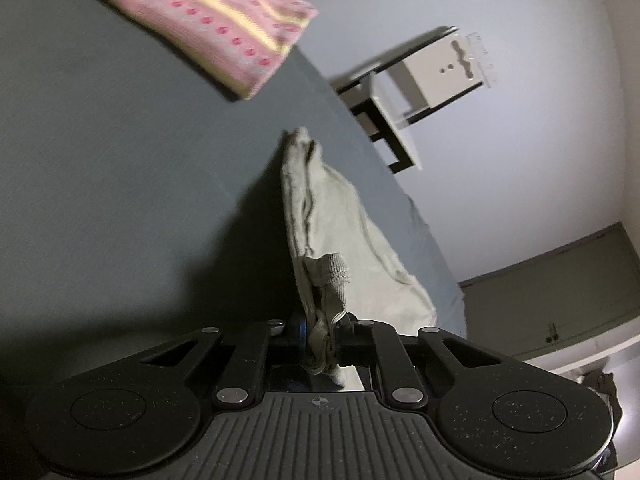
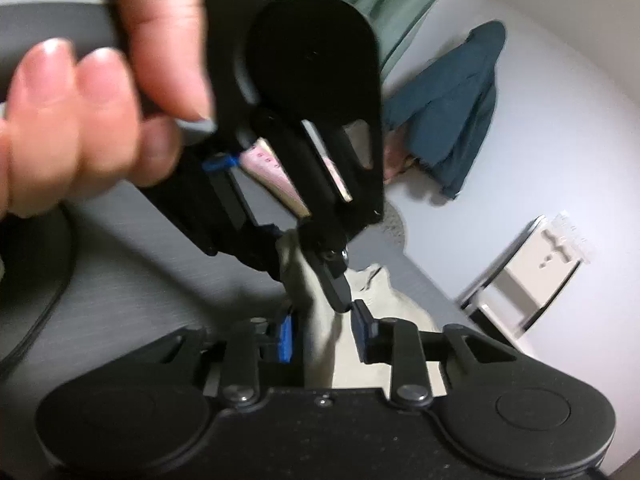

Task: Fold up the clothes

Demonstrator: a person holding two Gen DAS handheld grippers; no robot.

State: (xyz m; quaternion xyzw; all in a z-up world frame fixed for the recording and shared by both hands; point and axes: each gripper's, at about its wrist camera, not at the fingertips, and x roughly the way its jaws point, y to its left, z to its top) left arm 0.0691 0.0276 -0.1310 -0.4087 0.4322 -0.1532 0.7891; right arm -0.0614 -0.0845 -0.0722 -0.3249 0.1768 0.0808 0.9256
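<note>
Left wrist: left gripper [image 1: 320,340] jaws pinch ribbed beige garment [image 1: 340,220]; right gripper [image 2: 322,334] jaws apart.

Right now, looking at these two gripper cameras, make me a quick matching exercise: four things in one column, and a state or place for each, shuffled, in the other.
Things:
1. left gripper
2. right gripper
3. pink patterned cloth
4. blue jacket

States or places:
A. lying folded on the grey table
B. open, pads either side of the pale garment
C. hanging against the white wall
D. shut on the pale garment's ribbed edge

Pairs: 1-D, 2-B, 3-A, 4-C
</note>
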